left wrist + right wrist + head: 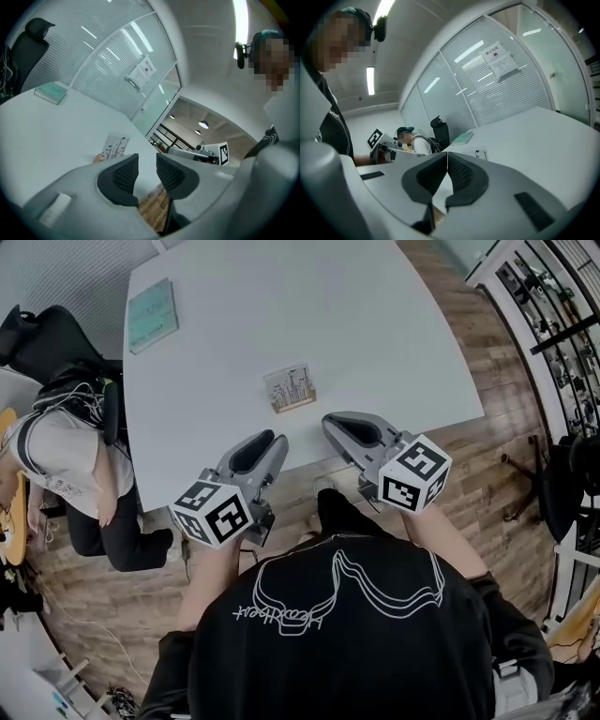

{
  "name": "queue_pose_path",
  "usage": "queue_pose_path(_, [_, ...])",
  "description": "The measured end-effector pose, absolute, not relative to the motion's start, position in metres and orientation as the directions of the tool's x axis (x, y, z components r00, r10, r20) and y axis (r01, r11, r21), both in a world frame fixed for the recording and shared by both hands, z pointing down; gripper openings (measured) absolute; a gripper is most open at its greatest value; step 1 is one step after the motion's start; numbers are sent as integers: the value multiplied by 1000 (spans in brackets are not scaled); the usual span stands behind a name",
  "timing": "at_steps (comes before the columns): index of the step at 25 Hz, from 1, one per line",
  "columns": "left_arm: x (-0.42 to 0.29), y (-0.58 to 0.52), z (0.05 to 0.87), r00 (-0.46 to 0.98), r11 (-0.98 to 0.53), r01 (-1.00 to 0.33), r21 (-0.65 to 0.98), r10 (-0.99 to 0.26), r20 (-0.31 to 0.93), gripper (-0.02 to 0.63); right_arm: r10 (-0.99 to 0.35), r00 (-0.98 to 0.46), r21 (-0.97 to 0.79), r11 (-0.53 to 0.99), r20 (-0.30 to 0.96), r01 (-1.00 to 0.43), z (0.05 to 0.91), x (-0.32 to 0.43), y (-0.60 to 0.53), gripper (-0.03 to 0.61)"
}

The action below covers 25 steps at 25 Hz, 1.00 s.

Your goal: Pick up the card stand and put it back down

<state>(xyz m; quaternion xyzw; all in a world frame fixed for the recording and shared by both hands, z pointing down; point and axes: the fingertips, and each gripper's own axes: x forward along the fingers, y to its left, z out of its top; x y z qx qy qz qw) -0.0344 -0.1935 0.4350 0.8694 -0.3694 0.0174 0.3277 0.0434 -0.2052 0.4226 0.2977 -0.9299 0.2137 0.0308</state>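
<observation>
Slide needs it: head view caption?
Left gripper and right gripper poised short of the card stand on the white table.

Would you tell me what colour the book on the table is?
The book is pale teal; the head view shows it best.

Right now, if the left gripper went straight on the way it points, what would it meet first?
Most likely the card stand on the table. It sits slightly left of where the open left gripper aims, so it may only be clipped or missed; depth is unclear.
</observation>
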Motion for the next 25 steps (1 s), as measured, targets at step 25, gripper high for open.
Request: queue_pose_path(25, [1, -84, 359, 817, -741, -576, 345, -541, 200, 14, -503, -855, -356, 782, 125, -512, 369, 40, -90, 6])
